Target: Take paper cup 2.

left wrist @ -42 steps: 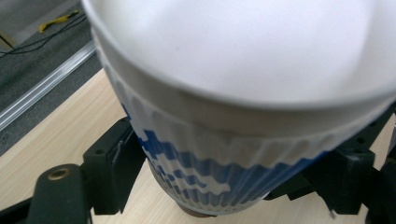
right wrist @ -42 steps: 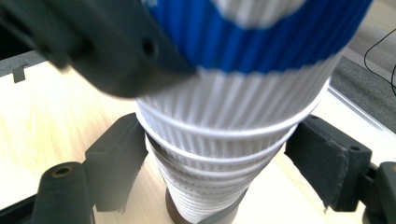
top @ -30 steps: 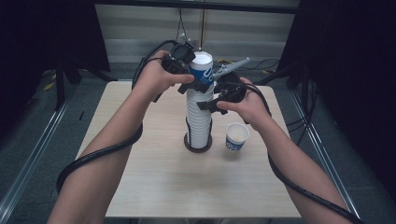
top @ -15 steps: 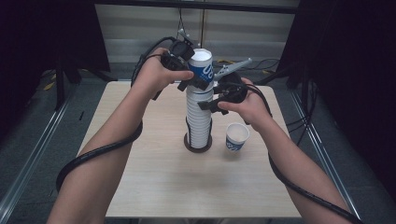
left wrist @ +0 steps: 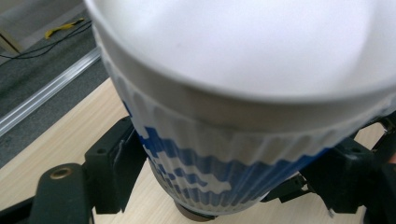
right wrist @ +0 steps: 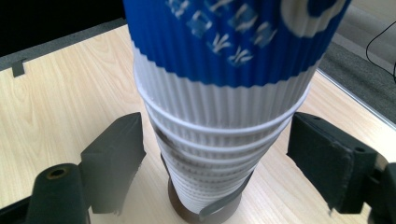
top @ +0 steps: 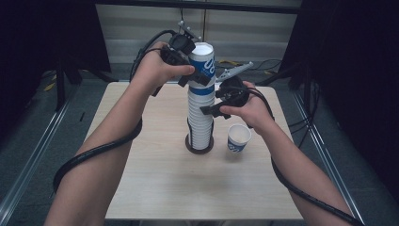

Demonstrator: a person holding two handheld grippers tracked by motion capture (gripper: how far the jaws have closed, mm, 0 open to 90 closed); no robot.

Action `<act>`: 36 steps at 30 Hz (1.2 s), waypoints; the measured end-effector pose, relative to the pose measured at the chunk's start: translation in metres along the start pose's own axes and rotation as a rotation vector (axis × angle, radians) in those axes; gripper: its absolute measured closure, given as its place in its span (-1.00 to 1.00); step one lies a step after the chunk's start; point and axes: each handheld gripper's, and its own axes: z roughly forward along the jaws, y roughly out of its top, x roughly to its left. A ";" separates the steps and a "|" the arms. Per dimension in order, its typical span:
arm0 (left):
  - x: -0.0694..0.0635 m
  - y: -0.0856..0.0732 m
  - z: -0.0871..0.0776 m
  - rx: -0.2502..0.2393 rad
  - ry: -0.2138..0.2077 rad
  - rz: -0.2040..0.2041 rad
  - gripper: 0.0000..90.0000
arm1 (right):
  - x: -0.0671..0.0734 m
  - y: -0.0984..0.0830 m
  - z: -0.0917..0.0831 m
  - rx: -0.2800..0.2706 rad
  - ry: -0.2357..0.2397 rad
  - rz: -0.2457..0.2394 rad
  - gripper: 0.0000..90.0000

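Observation:
A tall stack of ribbed white paper cups (top: 200, 122) stands on a dark round base (top: 198, 149) mid-table. My left gripper (top: 195, 70) is shut on the top blue-and-white cup (top: 203, 61), which sits partly lifted out of the stack. In the left gripper view its jaws press both sides of that cup (left wrist: 243, 93). My right gripper (top: 209, 106) straddles the stack just below. Its jaws have just been opening, and the right gripper view shows gaps between both pads and the stack (right wrist: 219, 140).
A single blue-and-white cup (top: 238, 139) stands upright on the wooden table (top: 155, 188), right of the stack's base. Cables trail from both grippers along the forearms. Dark floor and metal rails surround the table.
The left gripper and the top cup have risen a little off the stack. The right gripper stays at the same place on the stack.

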 end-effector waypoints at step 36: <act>-0.004 0.017 -0.028 -0.013 0.026 -0.006 -0.54 | -0.001 -0.018 0.001 0.029 0.017 0.019 -0.65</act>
